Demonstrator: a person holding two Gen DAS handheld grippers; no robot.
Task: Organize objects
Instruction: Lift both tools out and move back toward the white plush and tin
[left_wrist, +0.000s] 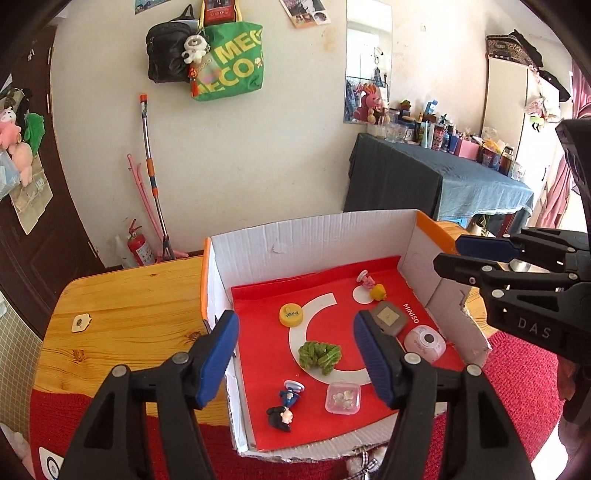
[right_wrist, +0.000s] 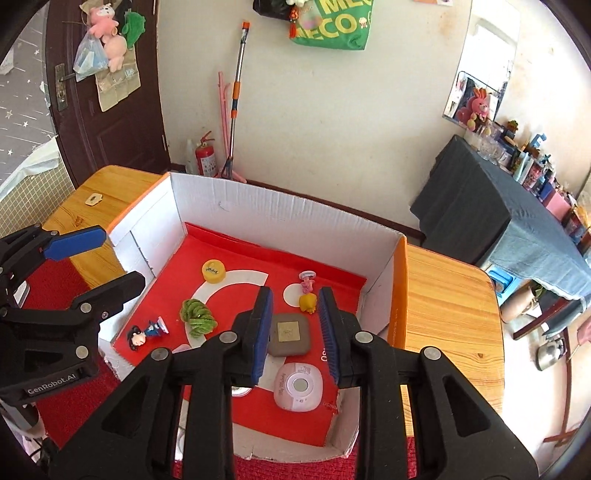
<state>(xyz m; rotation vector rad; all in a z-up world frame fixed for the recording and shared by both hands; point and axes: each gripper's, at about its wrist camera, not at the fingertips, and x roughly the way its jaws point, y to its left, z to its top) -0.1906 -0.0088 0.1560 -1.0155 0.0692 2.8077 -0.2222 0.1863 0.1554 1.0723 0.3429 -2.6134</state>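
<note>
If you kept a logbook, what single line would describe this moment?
left gripper: open, empty, over cardboard box | right gripper: open, empty, above grey square pad | green knitted toy: lying in box | nothing gripped

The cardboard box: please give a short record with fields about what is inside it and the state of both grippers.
container: cardboard box, open top, red sheet on its floor
standing on: wooden table
contents: yellow cap, green knitted piece, grey square pad, pink round device, clear small case, dark-haired figurine, pink and yellow figurine
left gripper: open, above the box, holding nothing
right gripper: open, above the grey square pad, holding nothing
</note>
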